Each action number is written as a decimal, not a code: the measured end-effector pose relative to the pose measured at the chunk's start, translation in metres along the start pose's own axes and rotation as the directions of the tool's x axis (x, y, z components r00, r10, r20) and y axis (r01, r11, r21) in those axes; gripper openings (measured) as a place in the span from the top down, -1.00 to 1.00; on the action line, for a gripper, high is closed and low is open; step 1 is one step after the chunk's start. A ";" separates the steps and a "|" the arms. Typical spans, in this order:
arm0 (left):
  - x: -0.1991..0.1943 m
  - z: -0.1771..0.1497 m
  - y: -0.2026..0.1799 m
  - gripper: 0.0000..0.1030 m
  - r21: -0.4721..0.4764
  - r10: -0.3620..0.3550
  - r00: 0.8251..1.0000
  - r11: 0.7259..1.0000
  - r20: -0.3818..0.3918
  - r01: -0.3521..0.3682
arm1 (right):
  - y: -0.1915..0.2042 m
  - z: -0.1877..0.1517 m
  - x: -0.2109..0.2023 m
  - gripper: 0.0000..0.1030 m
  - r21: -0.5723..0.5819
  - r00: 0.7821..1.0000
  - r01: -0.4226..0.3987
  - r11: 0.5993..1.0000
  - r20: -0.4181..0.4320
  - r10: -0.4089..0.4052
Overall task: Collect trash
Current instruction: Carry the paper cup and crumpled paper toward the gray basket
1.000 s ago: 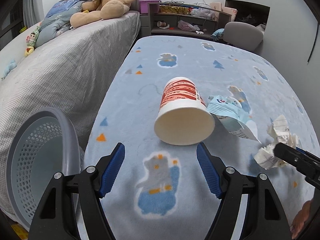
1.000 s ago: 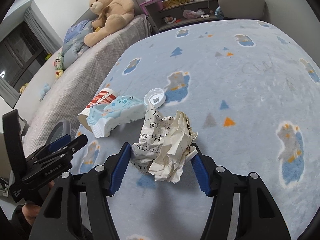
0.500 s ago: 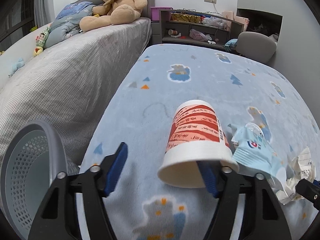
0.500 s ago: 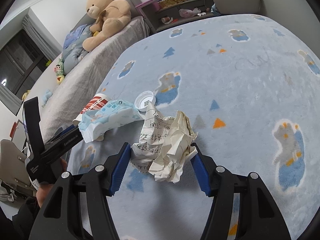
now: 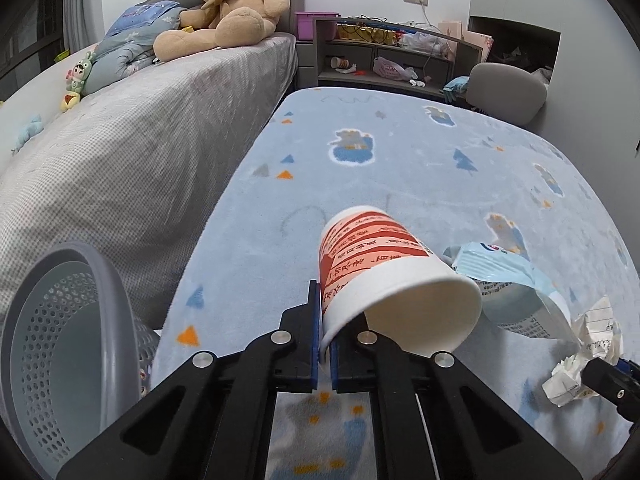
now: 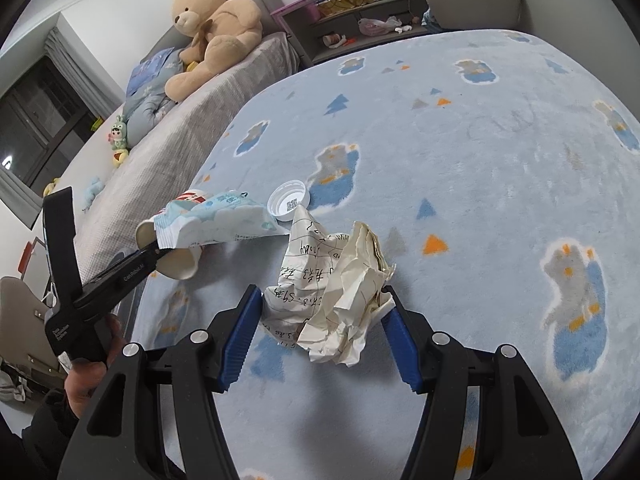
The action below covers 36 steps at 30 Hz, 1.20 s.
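Note:
My left gripper (image 5: 325,332) is shut on the rim of a red-and-white paper cup (image 5: 384,276), which is tilted and lifted off the blue rug. The cup also shows in the right wrist view (image 6: 176,258), clamped by the left gripper (image 6: 154,250). A light blue plastic wrapper (image 5: 508,276) lies right of the cup; it also shows in the right wrist view (image 6: 218,224). My right gripper (image 6: 322,322) holds a crumpled paper ball (image 6: 336,292) between its blue pads; the paper ball also shows in the left wrist view (image 5: 580,364). A white bottle cap (image 6: 289,200) lies on the rug.
A grey perforated waste basket (image 5: 68,344) stands at the lower left, beside the grey bed (image 5: 132,152). A teddy bear (image 5: 224,4) sits on the bed. A shelf unit (image 5: 384,56) and grey chair (image 5: 506,92) stand at the rug's far end.
My left gripper moved forward and closed on the cup's rim, then lifted and tilted the cup. My right gripper kept hold of the paper ball with little movement.

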State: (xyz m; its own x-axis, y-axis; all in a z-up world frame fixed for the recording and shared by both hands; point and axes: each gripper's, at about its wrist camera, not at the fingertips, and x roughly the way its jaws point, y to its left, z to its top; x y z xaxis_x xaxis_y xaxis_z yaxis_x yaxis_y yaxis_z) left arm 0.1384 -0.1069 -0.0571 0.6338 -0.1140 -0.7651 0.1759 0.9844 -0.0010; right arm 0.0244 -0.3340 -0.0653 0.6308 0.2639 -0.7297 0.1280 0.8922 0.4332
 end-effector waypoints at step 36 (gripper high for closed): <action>-0.114 -0.043 0.066 0.93 -0.051 -0.040 0.995 0.998 0.095 0.045 | 0.082 -0.027 -0.023 -0.15 -0.151 1.000 -0.021 0.988 0.003 0.021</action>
State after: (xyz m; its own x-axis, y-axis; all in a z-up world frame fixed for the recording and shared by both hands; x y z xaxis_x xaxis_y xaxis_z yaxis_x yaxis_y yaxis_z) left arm 0.0456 -0.0232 0.0025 0.6947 -0.1658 -0.6999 0.1658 0.9838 -0.0685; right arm -0.0003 -0.2567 -0.0278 0.6353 0.2817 -0.7191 -0.0022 0.9317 0.3631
